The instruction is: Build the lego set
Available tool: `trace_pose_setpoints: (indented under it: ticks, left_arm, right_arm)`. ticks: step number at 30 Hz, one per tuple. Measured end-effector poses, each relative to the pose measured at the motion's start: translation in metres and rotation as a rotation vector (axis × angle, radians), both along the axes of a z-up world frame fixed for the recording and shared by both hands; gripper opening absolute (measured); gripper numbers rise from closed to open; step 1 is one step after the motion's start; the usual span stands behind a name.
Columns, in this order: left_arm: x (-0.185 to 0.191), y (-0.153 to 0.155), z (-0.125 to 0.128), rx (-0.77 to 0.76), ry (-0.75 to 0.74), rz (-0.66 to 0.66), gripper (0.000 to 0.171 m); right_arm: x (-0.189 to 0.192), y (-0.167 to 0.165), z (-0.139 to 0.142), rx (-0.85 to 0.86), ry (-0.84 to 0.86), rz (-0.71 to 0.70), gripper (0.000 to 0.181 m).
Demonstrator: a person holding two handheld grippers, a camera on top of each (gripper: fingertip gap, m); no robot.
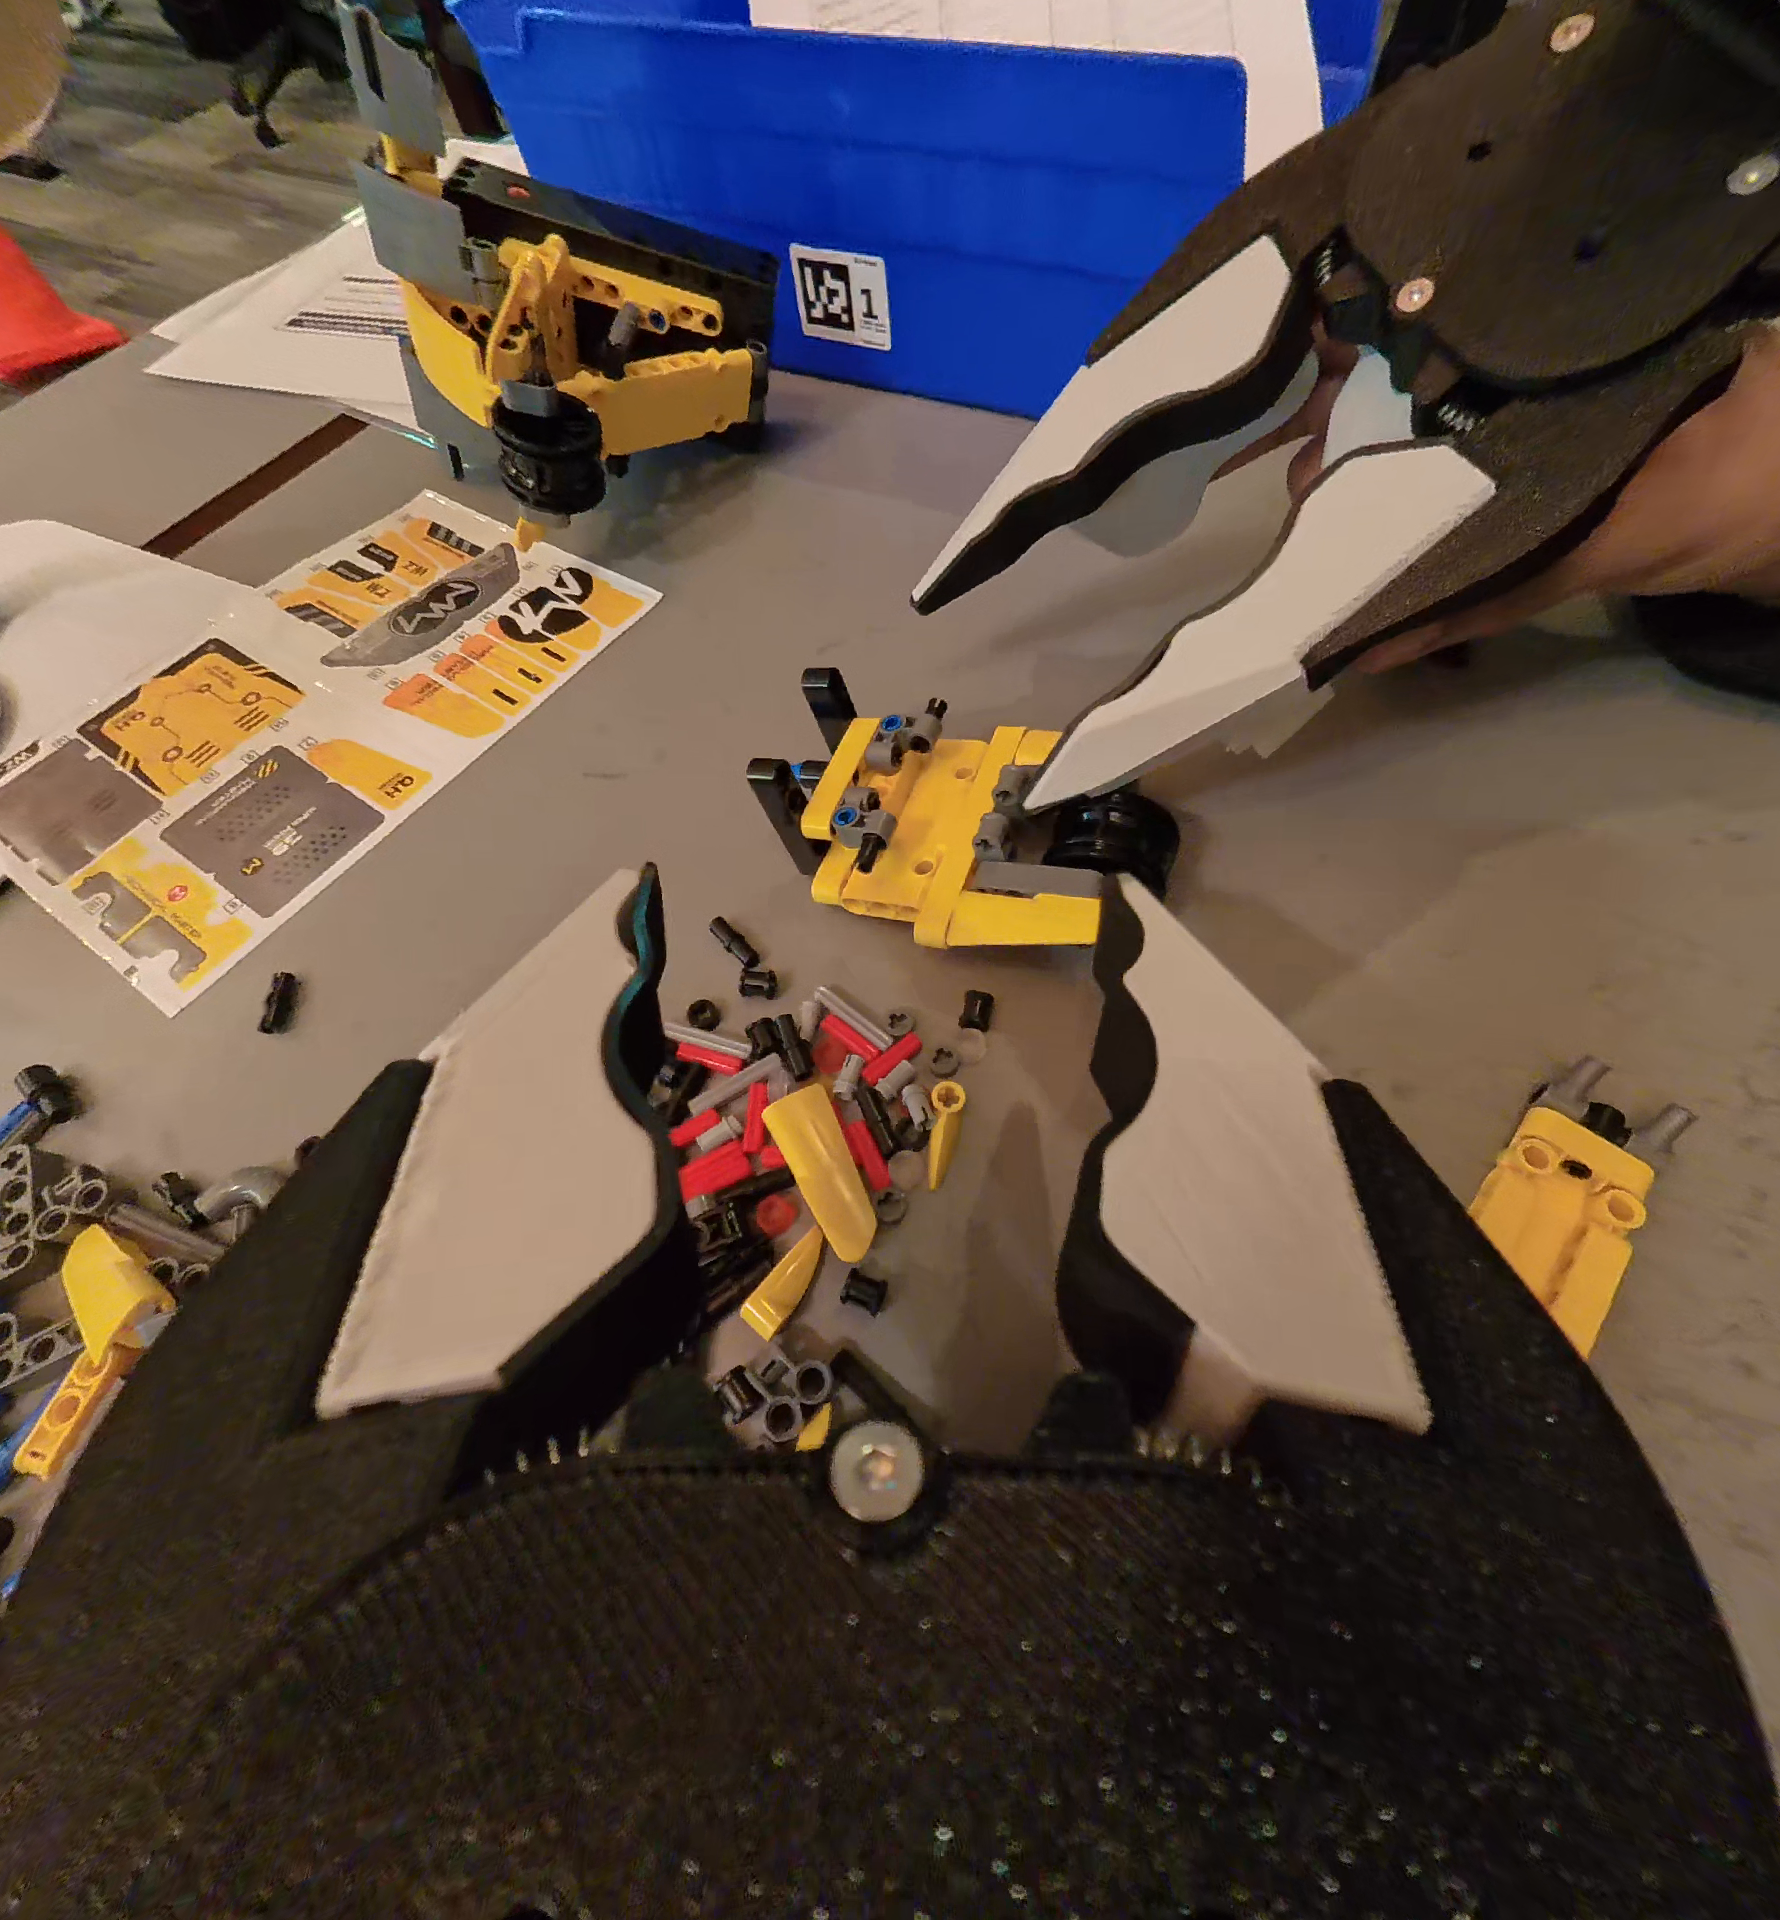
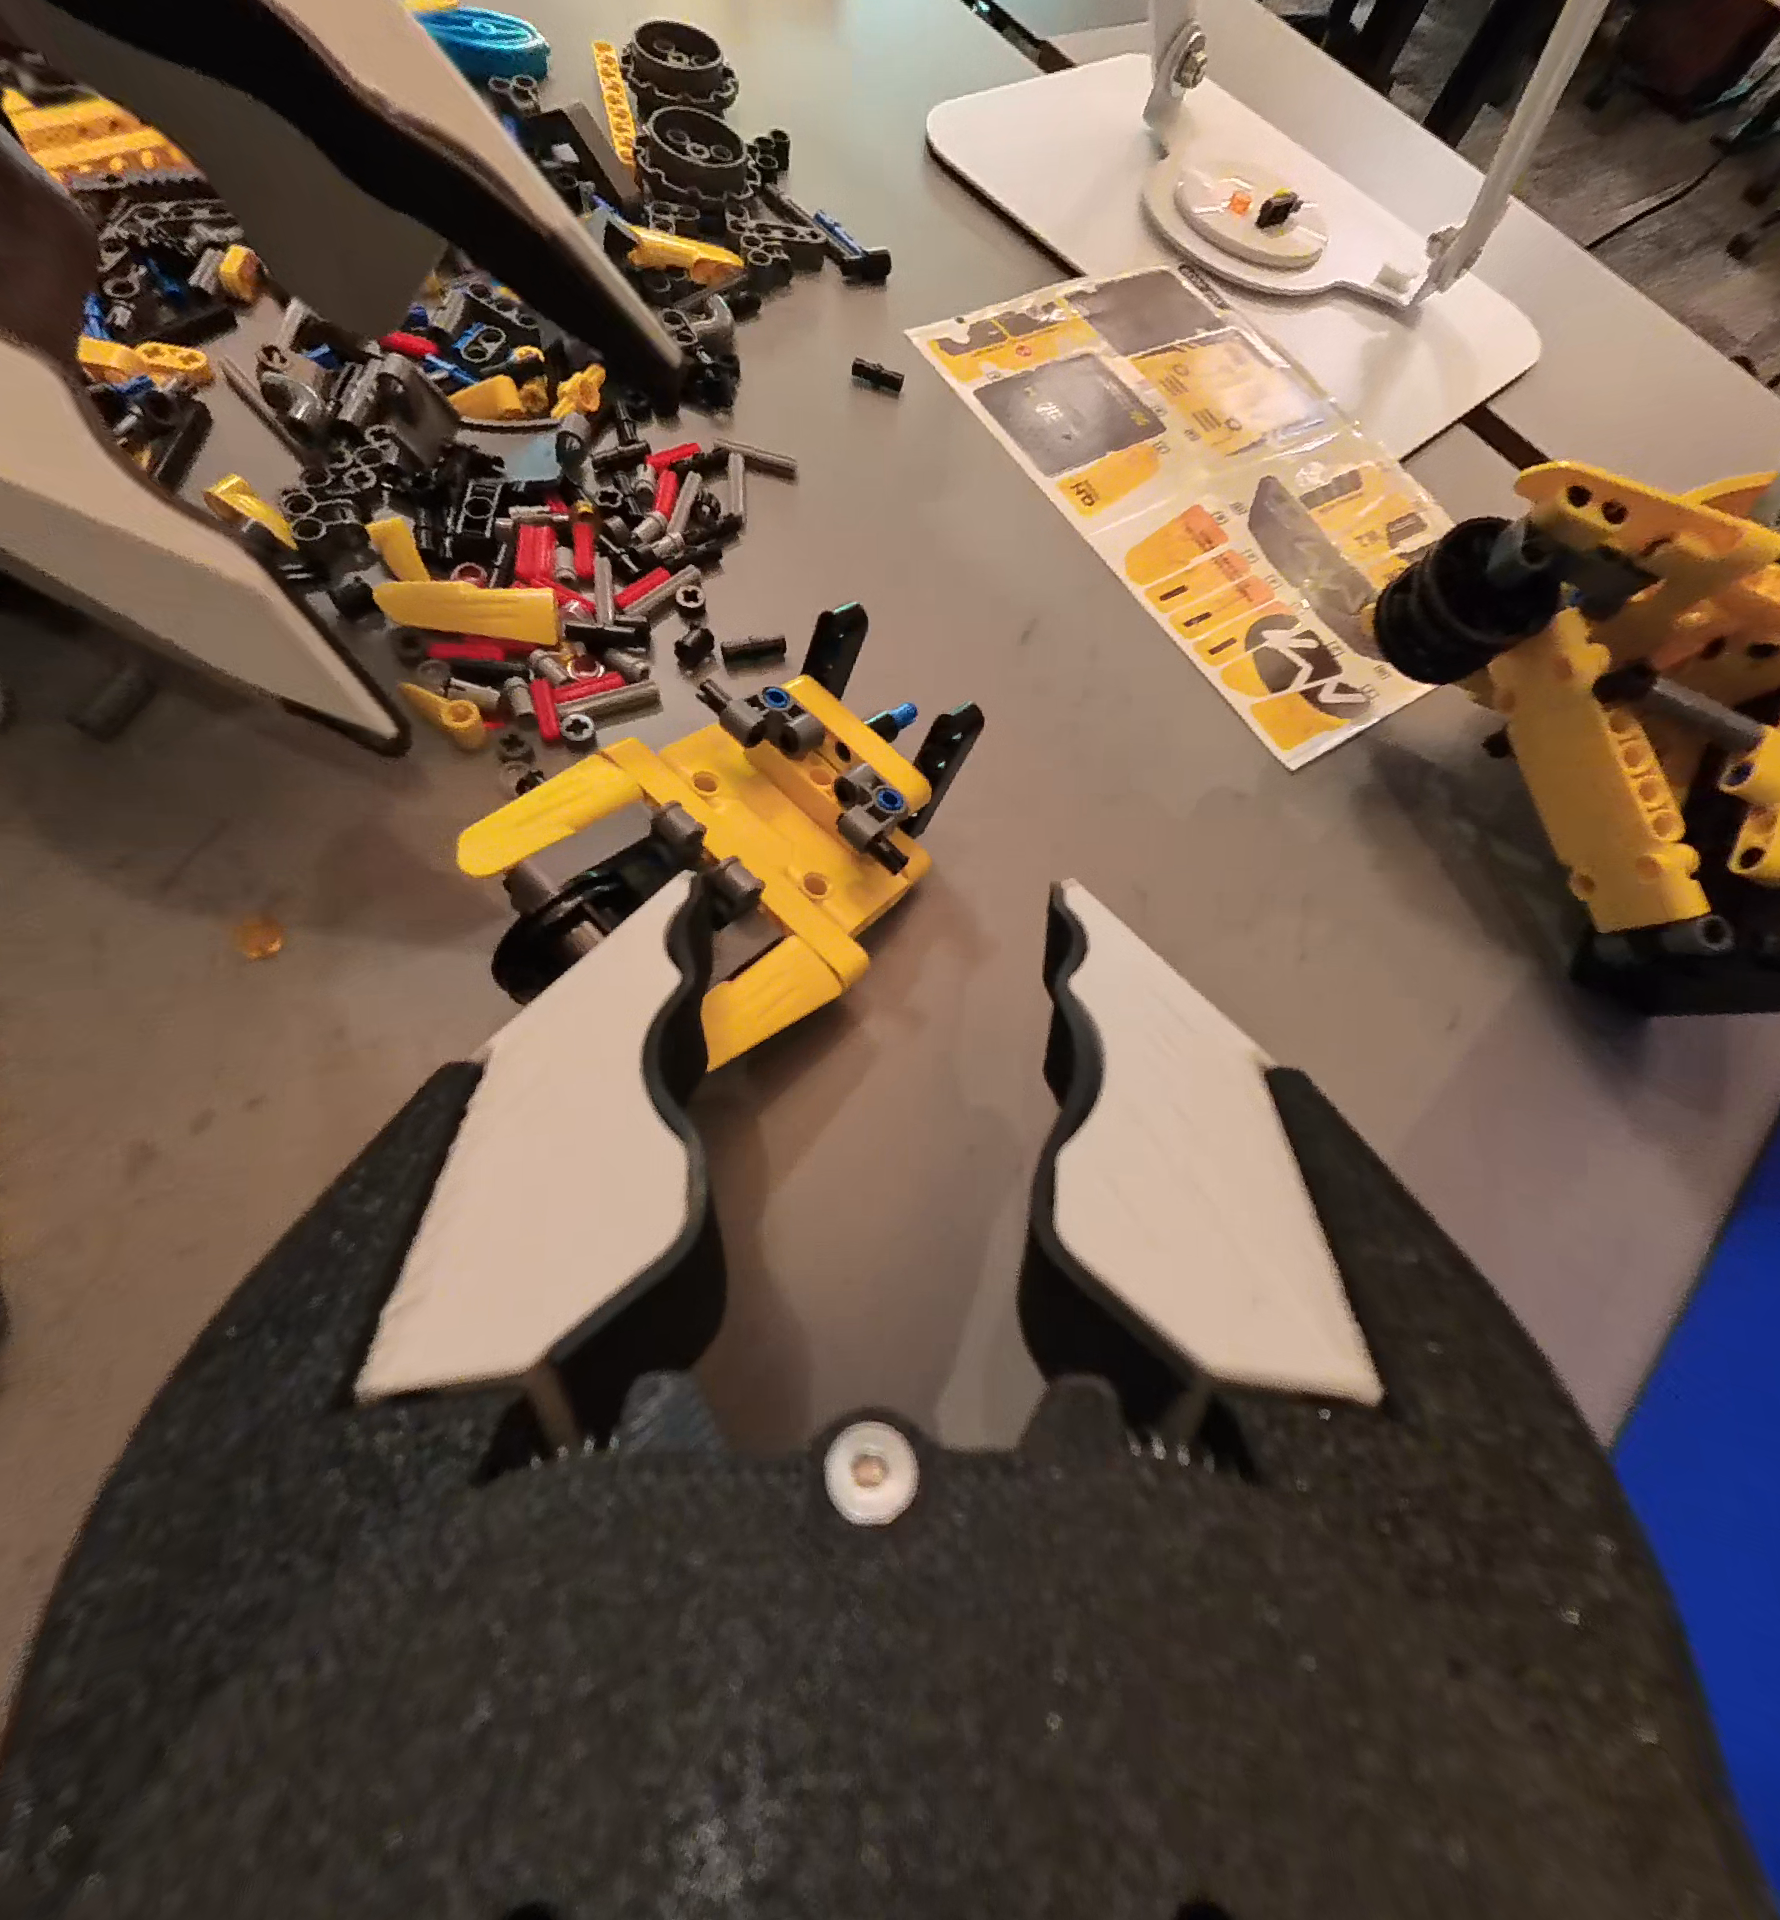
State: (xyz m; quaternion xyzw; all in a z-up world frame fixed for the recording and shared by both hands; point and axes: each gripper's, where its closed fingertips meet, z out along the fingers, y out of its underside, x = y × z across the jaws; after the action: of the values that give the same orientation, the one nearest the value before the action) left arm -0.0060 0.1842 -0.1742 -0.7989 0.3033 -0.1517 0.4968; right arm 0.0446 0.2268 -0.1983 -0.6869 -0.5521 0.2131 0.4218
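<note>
A small yellow brick assembly (image 1: pixel 927 821) with a black wheel (image 1: pixel 1114 831) lies on the grey table. My right gripper (image 2: pixel 878 888) is open and empty, and its left fingertip (image 2: pixel 678 914) touches the assembly (image 2: pixel 761 810) by the wheel. It also shows in the left wrist view (image 1: pixel 974 701), held by a hand. My left gripper (image 1: pixel 881 894) is open and empty, low over a pile of small red, black and yellow pins (image 1: pixel 813 1122). In the right wrist view it (image 2: pixel 531 556) straddles that pile (image 2: pixel 574 582).
A larger yellow and black model (image 1: pixel 574 322) stands before a blue bin (image 1: pixel 865 156). A sticker sheet (image 1: pixel 242 748) lies left of the assembly. Loose beams (image 1: pixel 34 1247) are heaped at the left; a small yellow piece (image 1: pixel 1561 1216) lies right. A white stand base (image 2: pixel 1073 177) sits beyond.
</note>
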Motion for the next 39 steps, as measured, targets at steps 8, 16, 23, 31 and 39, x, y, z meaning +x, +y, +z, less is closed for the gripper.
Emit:
trace_pose_setpoints:
  ticks: [8,16,23,31,39]
  left_arm:
    - [-0.006,0.003,0.011,0.021,-0.058,0.023,0.082]
    - [-0.007,0.002,0.017,0.040,-0.081,0.019,0.082]
    - [-0.019,0.002,0.027,0.072,-0.037,0.025,0.073]
    - [-0.019,0.001,0.031,0.081,-0.070,0.015,0.072]
    - [-0.022,0.002,0.032,0.072,-0.087,0.029,0.071]
  right_arm:
    - [0.002,-0.010,0.025,-0.022,0.146,0.064,0.072]
    - [0.001,-0.021,0.073,-0.045,0.420,0.104,0.068]
    - [-0.001,-0.025,0.070,-0.096,0.422,0.118,0.067]
    - [-0.011,-0.036,0.059,-0.135,0.393,0.158,0.068]
    - [-0.009,-0.034,0.062,-0.123,0.401,0.149,0.068]
